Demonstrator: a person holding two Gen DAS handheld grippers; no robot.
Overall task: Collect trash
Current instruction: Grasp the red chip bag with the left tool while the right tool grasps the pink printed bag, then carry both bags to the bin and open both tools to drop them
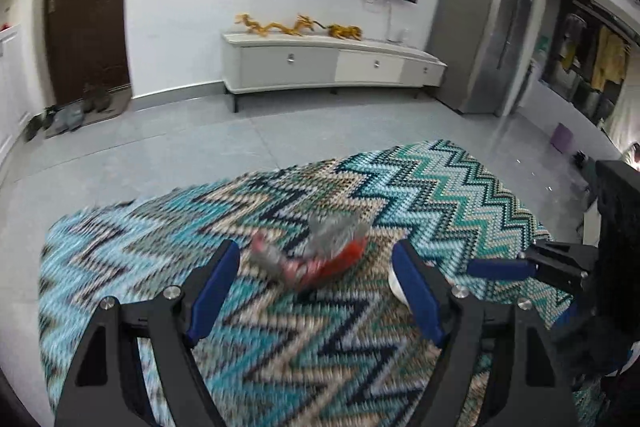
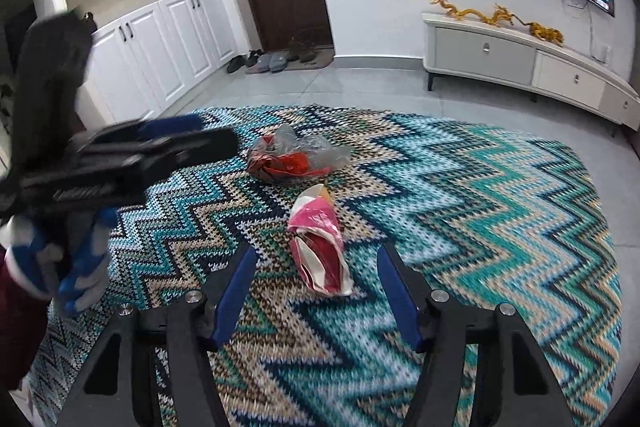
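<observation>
I am seeing two different stories from my two cameras. My right wrist view is showing both pieces of trash lying on the zigzag-patterned teal, beige and black woven rug (image 2: 460, 195): a crumpled red-and-clear plastic wrapper bundle (image 2: 294, 157) towards the rug's far side, and a flattened pink, red and white foil snack bag (image 2: 320, 251) nearer to me, the two close together but apart. My left wrist view is showing only the bundle (image 1: 320, 251), smeared by motion blur, plus a white sliver behind its right finger that I cannot identify.

My right gripper (image 2: 316, 259) is hovering low over the rug with its blue-padded fingers spread wide, the snack bag lying ahead between them and untouched. My left gripper (image 1: 316, 259) is likewise gaping wide, with the wrapper bundle lying ahead between its fingertips; whether a pad is touching it, I cannot tell through the blur. In the right view that left gripper (image 2: 188, 135) is reaching in from the rug's left edge, held by a hand in a blue-and-white knitted glove (image 2: 76, 267), its tip just beside the bundle.

In the left view my right gripper is being cut off at the rug's right edge, so only one blue finger and black frame are showing
</observation>
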